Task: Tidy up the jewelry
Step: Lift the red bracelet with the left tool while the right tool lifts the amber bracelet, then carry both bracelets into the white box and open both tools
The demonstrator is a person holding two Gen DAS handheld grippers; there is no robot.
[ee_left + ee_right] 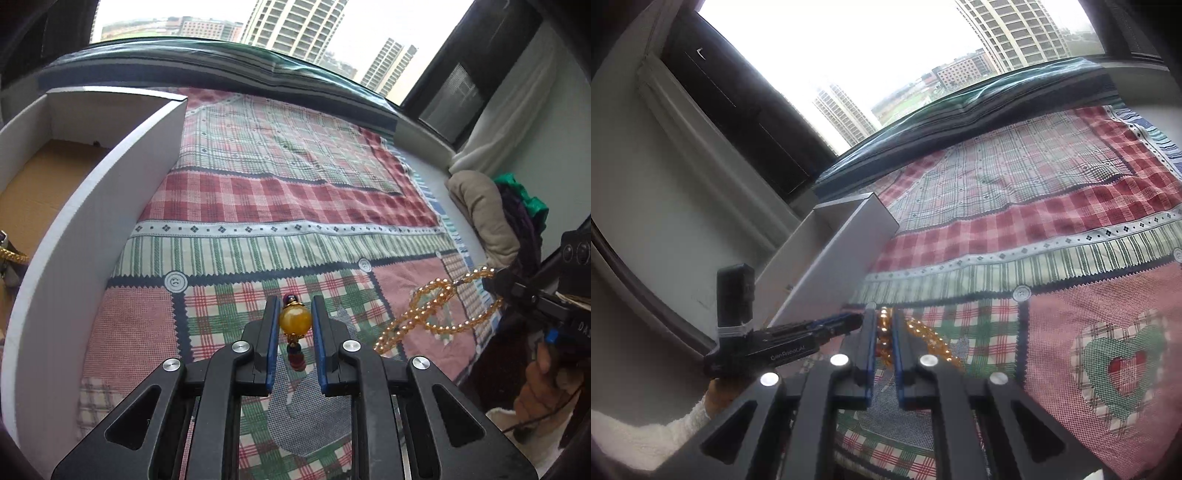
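My left gripper point(294, 300) is shut on a large amber bead point(295, 319) of a beaded piece with purple and red beads above and below it, held above the patchwork cloth point(280, 192). My right gripper point(885, 313) is shut on a string of small golden beads point(923, 338); in the left wrist view the string point(428, 314) hangs in loops from that gripper point(487, 280) at the right. A white box point(110, 206) with a brown floor stands at the left. A gold chain point(13, 254) shows at its near edge.
The box also shows in the right wrist view point(846, 243), with the left gripper's body point(768, 347) in front of it. Folded clothes point(491, 214) lie at the right edge. A window sill point(258, 74) runs along the far side.
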